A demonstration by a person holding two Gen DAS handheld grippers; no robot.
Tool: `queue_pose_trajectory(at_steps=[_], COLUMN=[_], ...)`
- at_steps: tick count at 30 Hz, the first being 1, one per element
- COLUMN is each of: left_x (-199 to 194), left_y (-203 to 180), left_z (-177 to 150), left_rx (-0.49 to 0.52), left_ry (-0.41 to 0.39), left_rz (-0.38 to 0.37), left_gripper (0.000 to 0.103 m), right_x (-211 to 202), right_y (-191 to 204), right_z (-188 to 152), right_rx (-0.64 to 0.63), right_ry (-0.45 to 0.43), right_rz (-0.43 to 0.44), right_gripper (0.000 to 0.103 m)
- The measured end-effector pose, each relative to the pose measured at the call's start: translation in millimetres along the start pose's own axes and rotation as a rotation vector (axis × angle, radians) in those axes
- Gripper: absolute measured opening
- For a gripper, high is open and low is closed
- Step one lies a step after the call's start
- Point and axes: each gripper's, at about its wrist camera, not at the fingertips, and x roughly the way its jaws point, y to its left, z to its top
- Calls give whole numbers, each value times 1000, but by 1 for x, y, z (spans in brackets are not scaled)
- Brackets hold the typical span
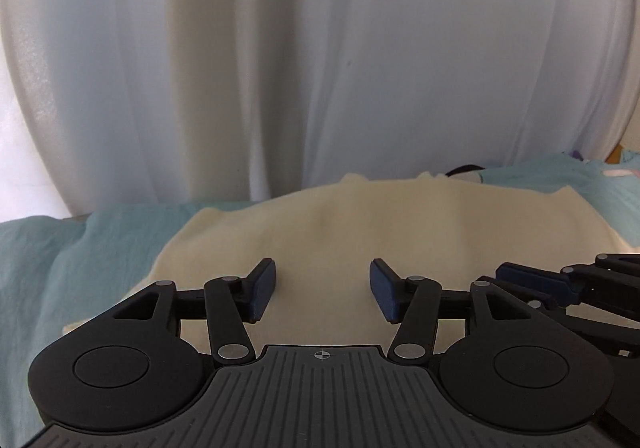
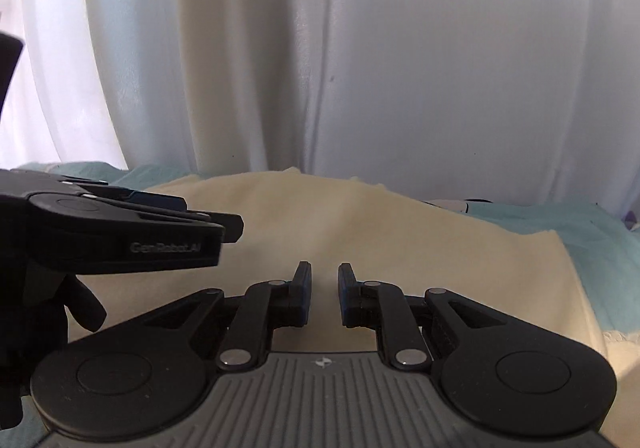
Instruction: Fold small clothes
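A pale cream garment (image 1: 340, 224) lies spread flat on a teal sheet (image 1: 80, 268); it also shows in the right wrist view (image 2: 400, 240). My left gripper (image 1: 323, 290) is open and empty, its blue pads wide apart just above the garment's near part. My right gripper (image 2: 325, 296) has its jaws a small gap apart with nothing between them, low over the garment. The right gripper shows at the right edge of the left wrist view (image 1: 568, 284). The left gripper shows at the left of the right wrist view (image 2: 120, 232).
White curtains (image 1: 320, 48) hang right behind the bed. The teal sheet (image 2: 580, 232) stretches to both sides. More clothes, one dark with white (image 1: 464, 173) and some pale teal and purple pieces (image 1: 600, 164), lie at the far right.
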Motion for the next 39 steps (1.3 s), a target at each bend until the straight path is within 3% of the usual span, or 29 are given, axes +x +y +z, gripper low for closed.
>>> queue_pose_trajectory(at_steps=[4, 11, 18, 21, 24, 26, 29, 31, 34, 37, 39], left_x=[11, 14, 10, 4, -15, -38, -73, -90, -111, -128, -134], left_y=[5, 11, 17, 30, 52, 66, 86, 102, 117, 121, 123], left_z=[0, -7, -8, -10, -17, -24, -41, -57, -84, -104, -113], left_rx=[-33, -47, -84, -160, -237, -256, -279, -349, -430, -476, -510], left_ry=[-11, -37, -53, -72, -60, -55, -51, -20, 34, 69, 61], left_rz=[35, 47, 24, -26, -55, -61, 15, 43, -3, -53, -102], left_gripper=[68, 74, 74, 73, 73, 73, 78, 77, 76, 76, 76], right_x=[17, 20, 21, 22, 5, -18, -68, -100, -127, -144, -145], right_y=[-23, -76, -111, -114, -118, -119, -131, -139, -157, -157, -156], right_z=[0, -1, -6, -5, -8, -16, -46, -69, -97, -111, -118], right_rx=[40, 174, 330, 355, 380, 402, 506, 574, 663, 657, 663], right_ry=[7, -9, -35, -37, -25, -18, -23, -15, -8, 39, 53], right_rz=[-72, -166, -105, -77, -69, -105, -80, -62, -16, -61, -42], right_gripper=[13, 10, 5, 5, 5, 11, 12, 12, 12, 20, 20])
